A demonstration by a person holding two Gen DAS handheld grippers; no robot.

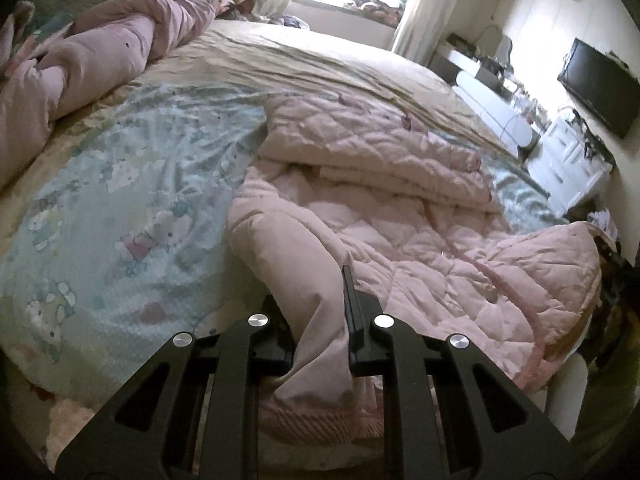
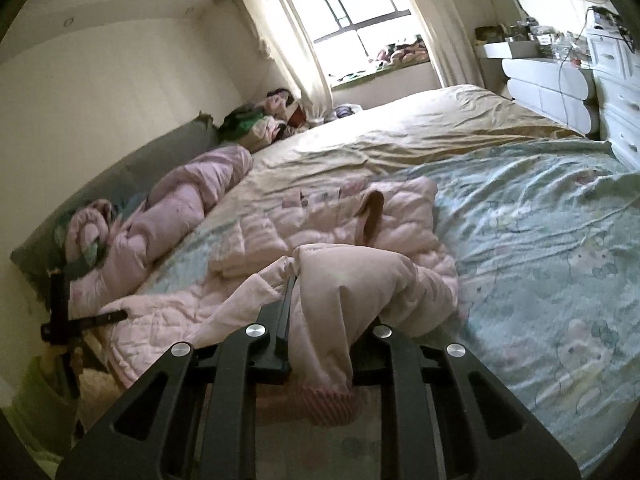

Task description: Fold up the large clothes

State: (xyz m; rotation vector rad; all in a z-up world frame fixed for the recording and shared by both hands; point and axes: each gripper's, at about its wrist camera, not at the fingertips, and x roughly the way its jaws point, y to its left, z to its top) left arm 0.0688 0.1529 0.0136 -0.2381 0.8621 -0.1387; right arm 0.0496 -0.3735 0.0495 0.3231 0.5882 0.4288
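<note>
A pink quilted jacket [image 1: 400, 184] lies spread on the bed, partly folded over itself; it also shows in the right wrist view [image 2: 320, 216]. My left gripper [image 1: 320, 320] is shut on one sleeve [image 1: 312, 280], whose ribbed cuff hangs below the jaws. My right gripper [image 2: 320, 320] is shut on the other sleeve [image 2: 344, 300], bunched over the fingers, with its striped cuff hanging down. The left gripper also shows at the left edge of the right wrist view [image 2: 116, 314].
The bed has a light blue cartoon-print sheet [image 1: 120, 208] and a beige cover [image 1: 320, 60] beyond. A rolled pink duvet [image 1: 100, 52] lies along the far left. White drawers [image 2: 616, 80] and a wall television [image 1: 600, 84] stand to the right.
</note>
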